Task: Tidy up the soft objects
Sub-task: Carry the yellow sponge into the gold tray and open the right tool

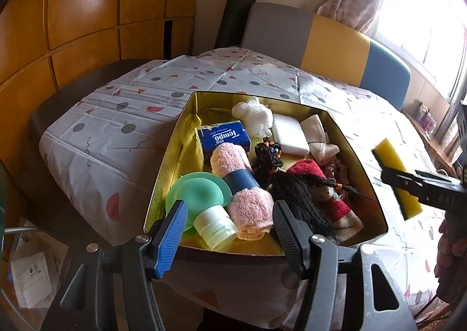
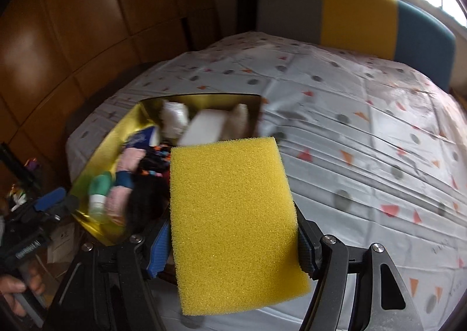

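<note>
Sponge [image 2: 233, 223] is clamped in the right hand-held gripper [image 2: 233, 246]; left hand-held gripper [image 1: 227, 231] gapes wide, holding nothing

Porous yellow foam sponge [image 2: 233, 223]; glossy gold-lined box [image 1: 172, 155]; fluffy pink towel [image 1: 242, 187].

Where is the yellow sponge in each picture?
Left wrist view: the yellow sponge is at the right edge, pinched in the right gripper, beside the gold box.
Right wrist view: the sponge fills the lower middle.
Shared landmark: the gold box.
</note>
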`<state>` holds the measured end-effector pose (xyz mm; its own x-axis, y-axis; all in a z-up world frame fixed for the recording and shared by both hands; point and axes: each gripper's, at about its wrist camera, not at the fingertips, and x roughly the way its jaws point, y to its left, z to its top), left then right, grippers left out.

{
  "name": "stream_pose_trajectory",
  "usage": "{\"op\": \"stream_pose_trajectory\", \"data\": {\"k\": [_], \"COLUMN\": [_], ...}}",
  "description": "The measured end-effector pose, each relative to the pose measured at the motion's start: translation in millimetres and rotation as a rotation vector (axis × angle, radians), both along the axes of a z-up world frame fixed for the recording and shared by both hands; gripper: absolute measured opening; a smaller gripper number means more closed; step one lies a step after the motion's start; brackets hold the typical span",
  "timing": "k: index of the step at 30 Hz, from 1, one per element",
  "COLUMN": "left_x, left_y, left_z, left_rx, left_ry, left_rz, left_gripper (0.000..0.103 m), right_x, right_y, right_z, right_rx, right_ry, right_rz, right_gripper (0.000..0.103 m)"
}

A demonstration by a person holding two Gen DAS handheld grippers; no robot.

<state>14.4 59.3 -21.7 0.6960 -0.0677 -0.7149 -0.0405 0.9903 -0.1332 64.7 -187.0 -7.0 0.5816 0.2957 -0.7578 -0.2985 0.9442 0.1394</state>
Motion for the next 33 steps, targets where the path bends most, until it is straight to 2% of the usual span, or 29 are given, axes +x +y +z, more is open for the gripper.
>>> {"op": "stream_pose_trajectory", "data": {"k": [6, 15, 23, 27, 32, 33], "left_x": [-1.0, -1.8, 2.1, 2.9, 4.6, 4.4], "left_y": [-4.3, -7.3, -9.9, -9.8, -8.1, -8.5], "left_z": [2.0, 1.3, -7.1, -10.5, -12.2, -12.2], "left_rx": [0.012, 0.008, 0.012, 0.014, 0.012, 0.012], "left_ry": [-0.004, 0.0, 0.029, 0.039, 0.047, 0.047], "left_rz": [-0.016, -0.034, -0.048, -0.045, -0.039, -0.039], "left_gripper": [0.062, 0.061, 0.062, 0.062, 0.061, 0.061], "right_x": [19.5, 79.1, 122.5, 133.4, 132.2, 130.7], "right_y": [30.2, 64.9, 98.2, 103.3, 105.6, 104.7], "right_z": [-3.0, -7.6, -34.9, -56.6, -53.7, -53.7], "right_rx": [-0.033, -0.136, -0.242, -0.27, -0.266, -0.261], "right_ry": [0.014, 0.015, 0.061, 0.112, 0.116, 0.118], "right_rz": [0.056, 0.095, 0.136, 0.129, 0.143, 0.147], "right_gripper": [0.071, 0.071, 0.071, 0.071, 0.073, 0.077]}}
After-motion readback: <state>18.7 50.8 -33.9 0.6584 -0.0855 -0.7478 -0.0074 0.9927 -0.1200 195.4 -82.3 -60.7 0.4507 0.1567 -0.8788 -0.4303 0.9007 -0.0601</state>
